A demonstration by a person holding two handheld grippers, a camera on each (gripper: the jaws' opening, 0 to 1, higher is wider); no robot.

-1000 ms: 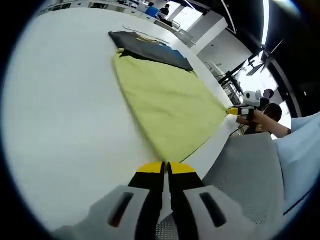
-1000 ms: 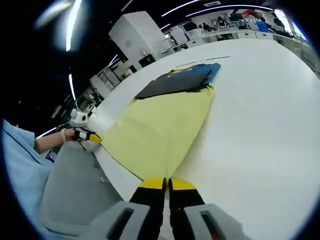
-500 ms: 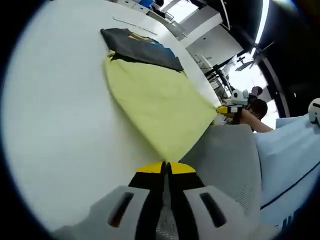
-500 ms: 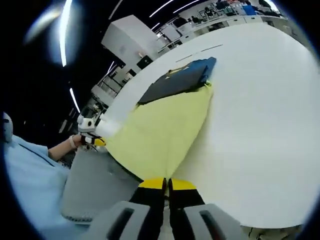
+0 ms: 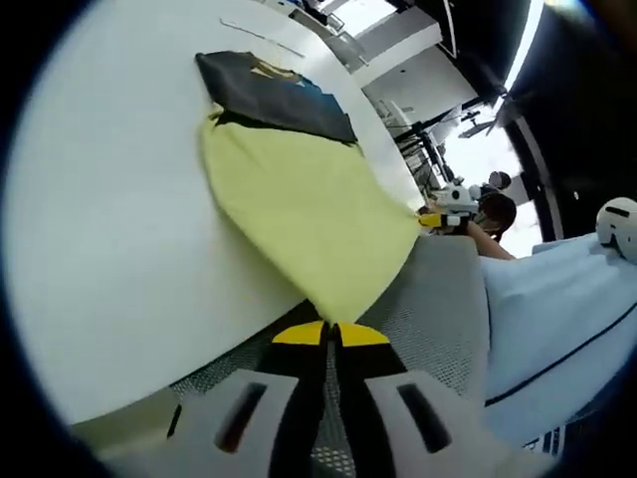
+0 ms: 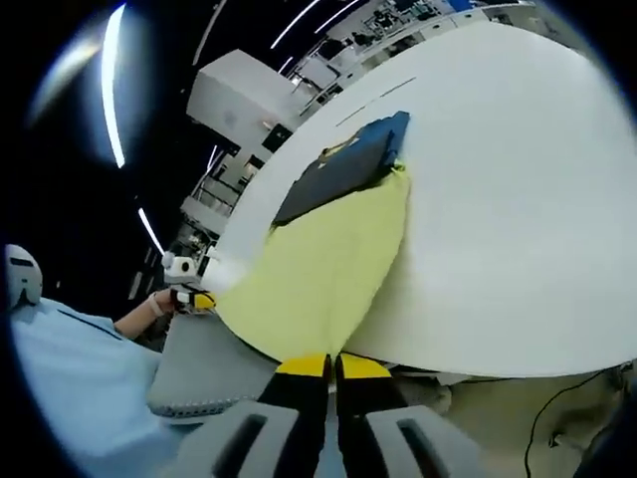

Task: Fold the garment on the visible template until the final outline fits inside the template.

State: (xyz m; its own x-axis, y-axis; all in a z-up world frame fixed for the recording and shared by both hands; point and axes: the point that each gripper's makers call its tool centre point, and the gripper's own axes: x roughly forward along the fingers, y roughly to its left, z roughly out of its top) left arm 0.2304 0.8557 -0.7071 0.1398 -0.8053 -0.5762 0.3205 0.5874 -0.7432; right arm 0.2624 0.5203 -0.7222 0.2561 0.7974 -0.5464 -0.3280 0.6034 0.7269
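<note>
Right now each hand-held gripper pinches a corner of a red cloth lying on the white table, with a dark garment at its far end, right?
Not red: the cloth is yellow, as the left gripper view shows. The rest holds: each hand-held gripper pinches a corner, and the dark garment lies at its far end on the white table.

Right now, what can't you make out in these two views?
- Yellow garment: near corners hidden behind each gripper's shut jaws, both views.
- Dark template: part lies under the garment; full outline unknown.
- Left gripper, right gripper: actual cloth contact hidden.
- Background desks: too small, right gripper view.
</note>
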